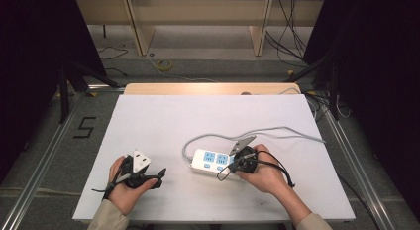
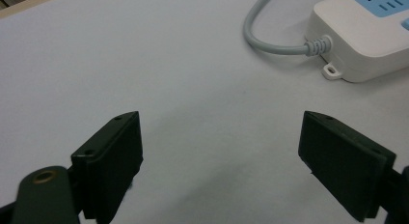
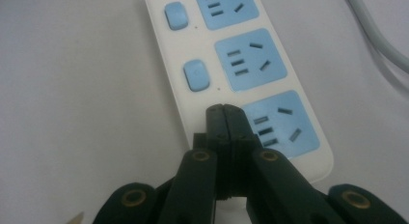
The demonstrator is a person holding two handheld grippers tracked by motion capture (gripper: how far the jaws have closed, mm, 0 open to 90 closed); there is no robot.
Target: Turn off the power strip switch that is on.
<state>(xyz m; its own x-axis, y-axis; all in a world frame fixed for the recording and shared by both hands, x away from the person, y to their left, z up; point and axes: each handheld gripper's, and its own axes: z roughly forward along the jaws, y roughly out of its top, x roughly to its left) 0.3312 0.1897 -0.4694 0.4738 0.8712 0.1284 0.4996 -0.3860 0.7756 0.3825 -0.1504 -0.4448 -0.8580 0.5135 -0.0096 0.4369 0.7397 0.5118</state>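
The power strip (image 3: 241, 64) was being worked on: the closed right gripper (image 3: 225, 113) was parked over its near switch, likely pressing it. The left gripper (image 2: 222, 151) was held open, empty, off left.

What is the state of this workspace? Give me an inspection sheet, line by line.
Surface: white table top, flat, on a wooden table.
Job's things: white power strip with blue sockets and blue switches, lying flat.
Clutter: nothing seen.
Grippers: left gripper open, jaws wide apart over bare surface, apart from the strip; right gripper shut, tips at the strip's switch row beside the nearest socket; contact cannot be told.
Cables: grey cord loops from the strip's end across the table to the right.
Surroundings: grey floor with a number 5 mark, loose wires beyond the table, wooden frame behind.
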